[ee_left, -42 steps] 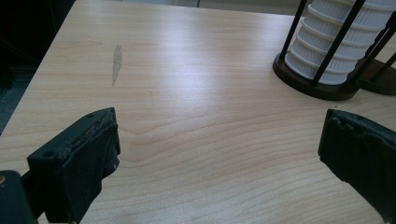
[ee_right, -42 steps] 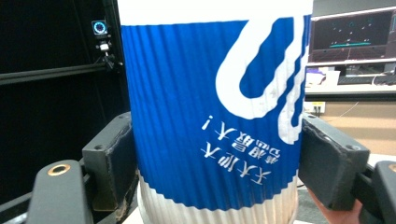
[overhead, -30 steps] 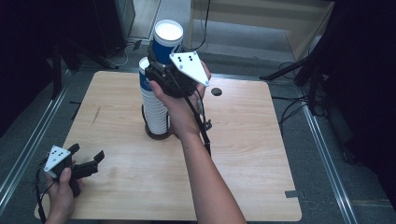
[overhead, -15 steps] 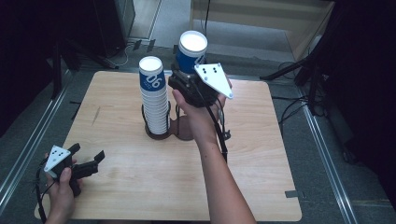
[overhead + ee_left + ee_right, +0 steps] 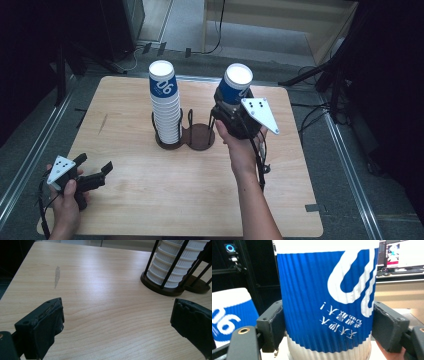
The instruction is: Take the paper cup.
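The right gripper (image 5: 234, 107) is pinching an upside-down blue-and-white ribbed paper cup (image 5: 235, 84) above the dark two-ring wooden cup holder (image 5: 192, 136), right of the stacked paper cups (image 5: 165, 107). Squeezing harder could be crushing the thin wall, or the cup could be snagging the holder's rods. The left gripper (image 5: 95, 172) is resting spread wide near the light wooden table (image 5: 150, 200) front-left corner.

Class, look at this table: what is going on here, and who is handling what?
A person works at a wooden table with a claw in each hand. The right claw is shut on one upside-down blue cup, held in the air just right of the holder. A stack of cups stands in the holder's left ring; the right ring is empty. The left claw rests open near the table's front left corner, holding nothing.
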`<state>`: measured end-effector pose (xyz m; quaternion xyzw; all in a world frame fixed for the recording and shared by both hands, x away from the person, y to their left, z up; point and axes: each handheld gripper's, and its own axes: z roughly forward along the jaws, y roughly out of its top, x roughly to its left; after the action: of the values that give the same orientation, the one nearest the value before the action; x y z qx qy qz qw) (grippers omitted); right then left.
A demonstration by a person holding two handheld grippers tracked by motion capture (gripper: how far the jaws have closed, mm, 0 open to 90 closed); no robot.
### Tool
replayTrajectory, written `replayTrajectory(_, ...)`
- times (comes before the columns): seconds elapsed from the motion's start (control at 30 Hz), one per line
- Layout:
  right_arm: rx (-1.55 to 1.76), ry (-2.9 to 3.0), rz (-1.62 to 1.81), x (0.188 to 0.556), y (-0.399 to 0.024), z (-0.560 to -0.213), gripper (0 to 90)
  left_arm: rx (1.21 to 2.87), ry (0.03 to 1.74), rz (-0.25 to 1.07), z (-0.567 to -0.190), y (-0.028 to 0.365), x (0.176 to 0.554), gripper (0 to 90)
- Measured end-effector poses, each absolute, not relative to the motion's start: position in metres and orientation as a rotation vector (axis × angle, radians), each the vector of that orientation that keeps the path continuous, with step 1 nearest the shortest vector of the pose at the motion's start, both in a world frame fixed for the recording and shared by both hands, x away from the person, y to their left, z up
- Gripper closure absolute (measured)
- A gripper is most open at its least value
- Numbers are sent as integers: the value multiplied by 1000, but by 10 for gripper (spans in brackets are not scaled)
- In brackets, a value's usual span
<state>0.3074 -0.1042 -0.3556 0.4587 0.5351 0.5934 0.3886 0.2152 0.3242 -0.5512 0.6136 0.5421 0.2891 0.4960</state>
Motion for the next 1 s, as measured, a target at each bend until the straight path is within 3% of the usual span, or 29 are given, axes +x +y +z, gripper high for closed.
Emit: replayTrajectory(1.0,1200,1351,1369,269,-164,-429,211,1470,1318,691,-551,323,216,0)
